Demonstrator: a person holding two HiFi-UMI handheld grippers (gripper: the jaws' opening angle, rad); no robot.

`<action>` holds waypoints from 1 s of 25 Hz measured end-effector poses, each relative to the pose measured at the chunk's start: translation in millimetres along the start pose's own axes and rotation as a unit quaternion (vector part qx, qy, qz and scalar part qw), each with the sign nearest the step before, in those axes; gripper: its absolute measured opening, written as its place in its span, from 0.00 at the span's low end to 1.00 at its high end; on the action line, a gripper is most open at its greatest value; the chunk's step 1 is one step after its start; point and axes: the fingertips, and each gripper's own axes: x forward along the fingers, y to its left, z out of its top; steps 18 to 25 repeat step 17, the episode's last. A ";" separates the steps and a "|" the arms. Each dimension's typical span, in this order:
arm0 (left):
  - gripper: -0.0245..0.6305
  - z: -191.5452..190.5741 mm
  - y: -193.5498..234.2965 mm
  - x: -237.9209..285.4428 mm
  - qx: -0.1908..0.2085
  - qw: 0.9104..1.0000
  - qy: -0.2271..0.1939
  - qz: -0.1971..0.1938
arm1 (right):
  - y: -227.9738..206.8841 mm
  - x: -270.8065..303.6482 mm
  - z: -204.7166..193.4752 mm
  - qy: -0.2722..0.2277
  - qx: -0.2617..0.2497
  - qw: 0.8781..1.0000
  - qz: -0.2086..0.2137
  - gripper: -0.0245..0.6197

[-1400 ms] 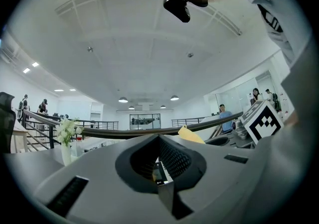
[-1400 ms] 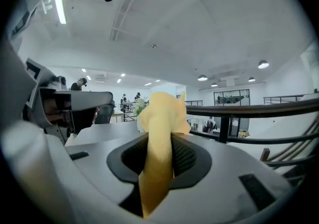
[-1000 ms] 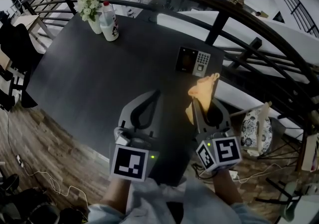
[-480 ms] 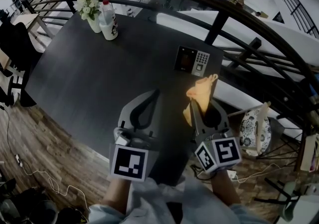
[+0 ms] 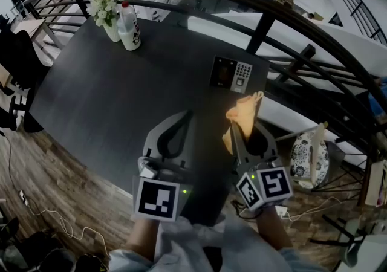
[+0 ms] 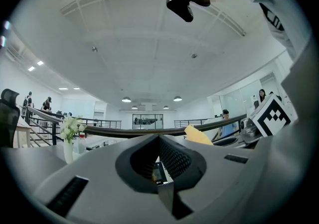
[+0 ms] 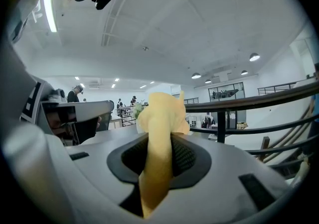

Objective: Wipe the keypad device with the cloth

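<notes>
R gripper [image 5: 245, 130]: jaws clenched on yellow cloth [image 5: 243, 113], which sticks out past tips.
L gripper [image 5: 191, 112]: jaws together, nothing btwn.
Keypad device [image 5: 234, 74]: far right of table [image 5: 115, 95], beyond cloth, not touching.

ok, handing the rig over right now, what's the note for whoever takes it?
Left claw: shut, empty, held over the near part of the table.
Right claw: shut on the yellow cloth, which bunches up past its tips.
Keypad device: lies flat near the table's far right edge, just ahead of the cloth; the two are not touching.
Done: cloth is picked up.
Left: bring the cloth down onto the keypad device and wipe it; the wipe does not look started.
</notes>
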 end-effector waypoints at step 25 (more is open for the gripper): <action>0.05 -5.0 5.4 -2.9 -0.003 1.000 0.008 0.006 | 7.9 5.4 -11.1 0.021 0.000 1.000 0.019 0.20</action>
